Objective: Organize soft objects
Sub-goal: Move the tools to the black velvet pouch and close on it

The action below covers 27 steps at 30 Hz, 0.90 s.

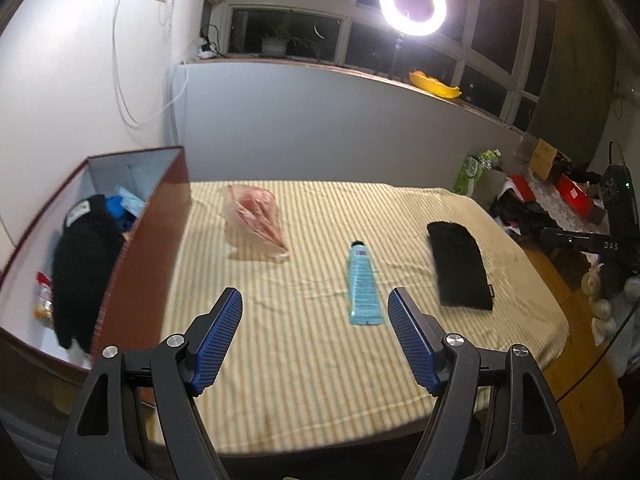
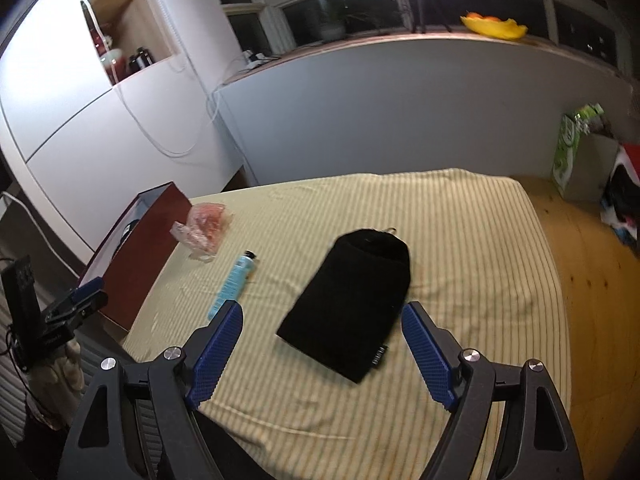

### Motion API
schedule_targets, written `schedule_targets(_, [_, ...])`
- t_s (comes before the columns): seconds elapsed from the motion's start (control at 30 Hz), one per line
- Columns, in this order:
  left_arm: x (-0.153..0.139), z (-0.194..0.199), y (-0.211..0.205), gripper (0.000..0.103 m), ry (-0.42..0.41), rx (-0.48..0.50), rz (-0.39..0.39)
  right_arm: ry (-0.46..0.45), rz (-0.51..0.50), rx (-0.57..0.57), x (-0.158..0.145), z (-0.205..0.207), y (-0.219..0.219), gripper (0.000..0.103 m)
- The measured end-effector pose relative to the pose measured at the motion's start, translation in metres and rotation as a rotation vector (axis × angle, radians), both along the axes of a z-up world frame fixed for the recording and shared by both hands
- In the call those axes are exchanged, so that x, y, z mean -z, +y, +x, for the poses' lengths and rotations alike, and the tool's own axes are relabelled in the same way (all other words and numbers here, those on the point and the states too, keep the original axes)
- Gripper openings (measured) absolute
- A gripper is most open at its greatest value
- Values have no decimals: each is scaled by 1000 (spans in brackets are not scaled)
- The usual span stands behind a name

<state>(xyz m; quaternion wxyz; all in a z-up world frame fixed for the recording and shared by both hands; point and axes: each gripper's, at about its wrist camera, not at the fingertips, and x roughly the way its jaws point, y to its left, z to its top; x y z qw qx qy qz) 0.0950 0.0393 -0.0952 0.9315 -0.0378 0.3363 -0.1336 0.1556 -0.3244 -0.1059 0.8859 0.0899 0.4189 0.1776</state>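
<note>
A black soft pouch [image 2: 354, 300] lies on the striped cloth [image 2: 460, 240]; it also shows in the left wrist view [image 1: 460, 266]. A light blue tube [image 1: 362, 286] lies mid-table, also in the right wrist view [image 2: 232, 282]. A crumpled pink plastic bag [image 1: 256, 218] lies near the box, also in the right wrist view [image 2: 204, 232]. A dark red box [image 1: 152, 236] at the left holds a black fuzzy item [image 1: 82, 268] and other things. My left gripper [image 1: 316, 310] is open above the cloth, near the tube. My right gripper [image 2: 322, 322] is open, its tips either side of the pouch's near end.
The wooden table edge [image 2: 592, 280] is bare at the right. A green carton [image 2: 568, 148] and clutter stand beyond it. A ring light [image 1: 412, 2] and a yellow bowl [image 1: 434, 84] are on the window ledge. The left gripper [image 2: 76, 304] shows by the box.
</note>
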Motion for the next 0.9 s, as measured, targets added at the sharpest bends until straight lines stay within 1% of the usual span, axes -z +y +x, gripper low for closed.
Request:
schedule_targets(0.2, [16, 10, -23, 75, 45, 43, 0, 46, 11, 14, 26, 10, -11, 78])
schedule_targets(0.4, [30, 24, -63, 75, 78, 137, -11, 107, 40, 14, 53, 22, -15, 78])
schedule_targets(0.67, [50, 56, -121, 75, 153, 266, -51, 177, 82, 21, 79, 40, -17, 78])
schedule_targets(0.8, [56, 71, -141, 70, 180, 302, -53, 209, 123, 31, 91, 51, -23, 78])
schedule_targets(0.9, [60, 83, -154, 70, 201, 323, -53, 226, 165, 34, 97, 59, -28, 78])
